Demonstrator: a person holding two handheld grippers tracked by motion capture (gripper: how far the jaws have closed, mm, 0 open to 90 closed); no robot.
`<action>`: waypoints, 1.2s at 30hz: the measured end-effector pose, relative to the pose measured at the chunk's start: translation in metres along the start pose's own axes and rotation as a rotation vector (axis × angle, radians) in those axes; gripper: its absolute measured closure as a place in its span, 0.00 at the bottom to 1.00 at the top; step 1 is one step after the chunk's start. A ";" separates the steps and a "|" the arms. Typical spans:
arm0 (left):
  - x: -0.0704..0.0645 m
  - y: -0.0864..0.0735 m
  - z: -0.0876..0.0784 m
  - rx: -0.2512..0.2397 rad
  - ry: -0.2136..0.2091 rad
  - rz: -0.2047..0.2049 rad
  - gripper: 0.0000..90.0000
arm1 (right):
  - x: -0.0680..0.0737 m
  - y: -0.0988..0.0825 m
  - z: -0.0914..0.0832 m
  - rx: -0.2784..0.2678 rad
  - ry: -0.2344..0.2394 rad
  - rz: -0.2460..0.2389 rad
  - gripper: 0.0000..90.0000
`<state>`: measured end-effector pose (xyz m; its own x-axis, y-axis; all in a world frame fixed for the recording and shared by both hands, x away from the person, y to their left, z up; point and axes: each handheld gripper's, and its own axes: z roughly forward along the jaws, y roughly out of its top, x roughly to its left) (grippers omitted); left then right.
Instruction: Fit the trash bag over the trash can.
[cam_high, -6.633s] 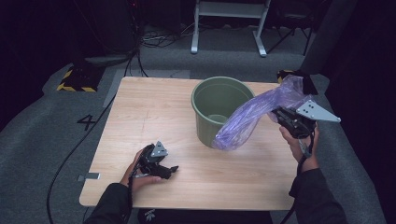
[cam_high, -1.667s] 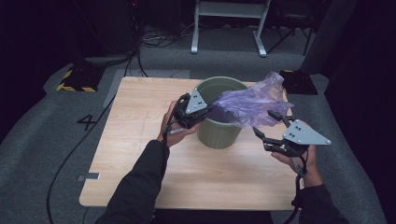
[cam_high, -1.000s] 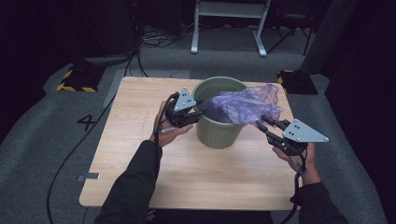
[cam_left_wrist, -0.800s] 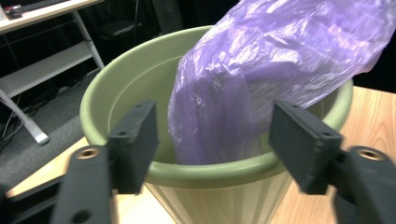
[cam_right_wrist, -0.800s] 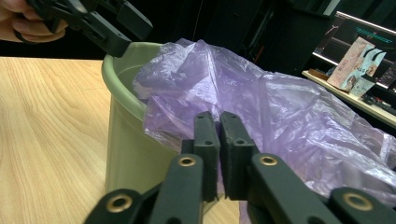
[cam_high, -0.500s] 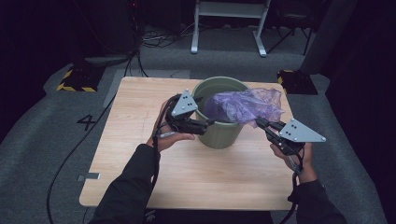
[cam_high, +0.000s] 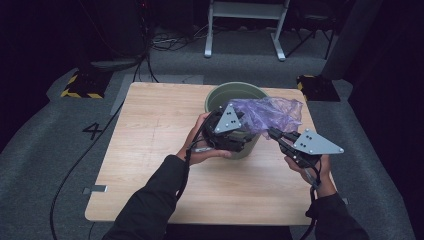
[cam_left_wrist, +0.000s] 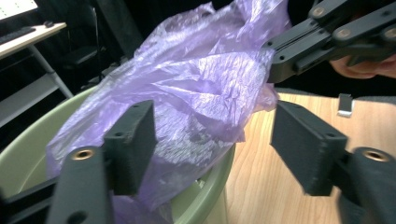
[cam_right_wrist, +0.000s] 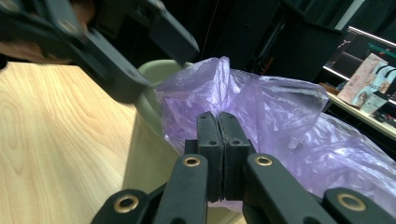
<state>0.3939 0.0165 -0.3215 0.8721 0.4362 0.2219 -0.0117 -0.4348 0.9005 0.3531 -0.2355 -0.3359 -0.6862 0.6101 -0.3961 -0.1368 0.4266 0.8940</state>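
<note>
Moved since earlier frames: left gripper (cam_high: 239, 141) has come from the bare tabletop to the near rim of the bin; the bag, once hanging outside the bin on the right, now lies over its mouth; right gripper (cam_high: 274, 133) has barely shifted in the last second.
High view, container: round olive-green plastic bin (cam_high: 220, 95) stands upright on the light wooden table (cam_high: 150, 130), toward its far side.
High view, contents: crumpled translucent purple plastic bag (cam_high: 272, 111) covers the right part of the bin's mouth and spills past the right rim; what lies under it in the bin cannot be told.
High view, bag's axis: long side runs left to right across the rim, bunched end toward the right gripper.
High view, hands: left gripper sits against the bin's near wall; right gripper is just right of the bin, at the bag's near edge.
Left gripper view, bag: purple film (cam_left_wrist: 201, 88) drapes over the green rim (cam_left_wrist: 28, 140), rising away toward the upper right.
Left gripper view, jaws: spread wide, having just been closing a little, with the bag's lower fold between them and neither pad pressing it.
Right gripper view, jaws: pressed together, pinching a fold of the purple film (cam_right_wrist: 280, 112).
Right gripper view, container: bin wall (cam_right_wrist: 149, 149) stands left of the jaws, and the bag billows up behind them.
</note>
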 end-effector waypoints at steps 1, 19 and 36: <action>0.000 0.000 0.001 0.005 -0.005 0.007 0.43 | 0.001 0.000 0.000 0.000 0.000 0.000 0.99; 0.005 -0.023 -0.024 -0.028 0.034 0.057 1.00 | 0.018 0.001 -0.010 -0.058 0.066 0.021 0.72; 0.026 -0.049 -0.057 -0.063 0.075 -0.012 1.00 | 0.018 -0.010 -0.027 -0.039 -0.030 0.035 0.38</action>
<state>0.3895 0.0936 -0.3383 0.8332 0.4999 0.2362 -0.0343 -0.3796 0.9245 0.3229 -0.2464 -0.3469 -0.6691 0.6442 -0.3704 -0.1416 0.3788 0.9146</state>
